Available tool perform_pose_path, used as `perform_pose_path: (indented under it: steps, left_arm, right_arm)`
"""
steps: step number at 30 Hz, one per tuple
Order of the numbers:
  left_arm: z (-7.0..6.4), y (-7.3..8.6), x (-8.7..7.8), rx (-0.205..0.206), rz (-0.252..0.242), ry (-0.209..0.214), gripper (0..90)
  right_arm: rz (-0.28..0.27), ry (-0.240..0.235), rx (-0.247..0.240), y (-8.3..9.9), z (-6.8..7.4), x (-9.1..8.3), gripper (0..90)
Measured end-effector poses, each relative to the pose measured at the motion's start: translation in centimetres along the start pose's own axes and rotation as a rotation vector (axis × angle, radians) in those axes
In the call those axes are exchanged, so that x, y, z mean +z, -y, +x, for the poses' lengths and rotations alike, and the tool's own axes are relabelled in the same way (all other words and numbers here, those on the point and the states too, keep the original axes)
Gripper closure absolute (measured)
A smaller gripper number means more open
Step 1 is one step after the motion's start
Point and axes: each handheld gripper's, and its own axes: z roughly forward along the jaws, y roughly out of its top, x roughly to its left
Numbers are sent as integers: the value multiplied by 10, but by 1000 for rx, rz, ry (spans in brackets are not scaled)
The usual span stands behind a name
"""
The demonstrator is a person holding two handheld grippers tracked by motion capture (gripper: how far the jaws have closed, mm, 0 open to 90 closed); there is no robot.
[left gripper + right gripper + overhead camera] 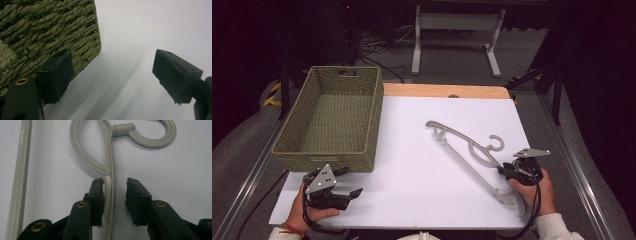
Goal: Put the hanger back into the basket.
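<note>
Hanger [469,150] lies flat on table [412,175], right half, long axis 10-to-4 o'clock, hook [496,143] pointing to 2. Right gripper [507,171] sits at its 4 o'clock end, jaws parted, straddling the upper arm just below the neck loop, not yet clamped. Left gripper [352,181] well apart, jaws wide, holding nothing, beside basket [334,115]. Right hand nearer.

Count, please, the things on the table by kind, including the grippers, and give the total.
Woven green basket: 1
Grey plastic hanger: 1
Hand-held grippers: 2, left gripper and right gripper
Total: 4
</note>
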Motion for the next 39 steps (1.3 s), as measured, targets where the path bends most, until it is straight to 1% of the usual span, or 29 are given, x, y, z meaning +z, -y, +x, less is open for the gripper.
perform_pose_path:
  steps: [4, 7, 8, 10, 14, 18, 25, 33, 34, 39]
  left_arm:
    - [0, 0, 1, -2, 10, 2, 181]
    - [0, -1, 1, 4, 6, 10, 181]
    - [-1, -1, 1, 1, 5, 10, 182]
    - [-1, -1, 2, 3, 3, 10, 184]
    - [-1, -1, 2, 3, 8, 13, 184]
    - [-1, -1, 3, 10, 17, 12, 186]
    - [-1, -1, 2, 8, 5, 14, 195]
    - [-1, -2, 2, 8, 5, 18, 195]
    - [-1, -2, 2, 8, 4, 18, 195]
    - [-1, -2, 2, 4, 3, 19, 195]
  right_arm:
    - [4, 24, 0, -1, 2, 2, 717]
    - [6, 39, 12, -2, 3, 2, 780]
    - [7, 39, 15, -2, 3, 3, 813]
    - [9, 41, 25, -3, 4, 3, 812]
    - [13, 47, 27, -4, 4, 3, 813]
    - [18, 55, 11, -4, 6, 3, 818]
    - [13, 63, -15, -4, 7, 3, 821]
    - [8, 44, -21, -4, 9, 2, 822]
    - [3, 42, -32, -5, 10, 2, 822]
    - [-17, 37, -49, -7, 14, -1, 822]
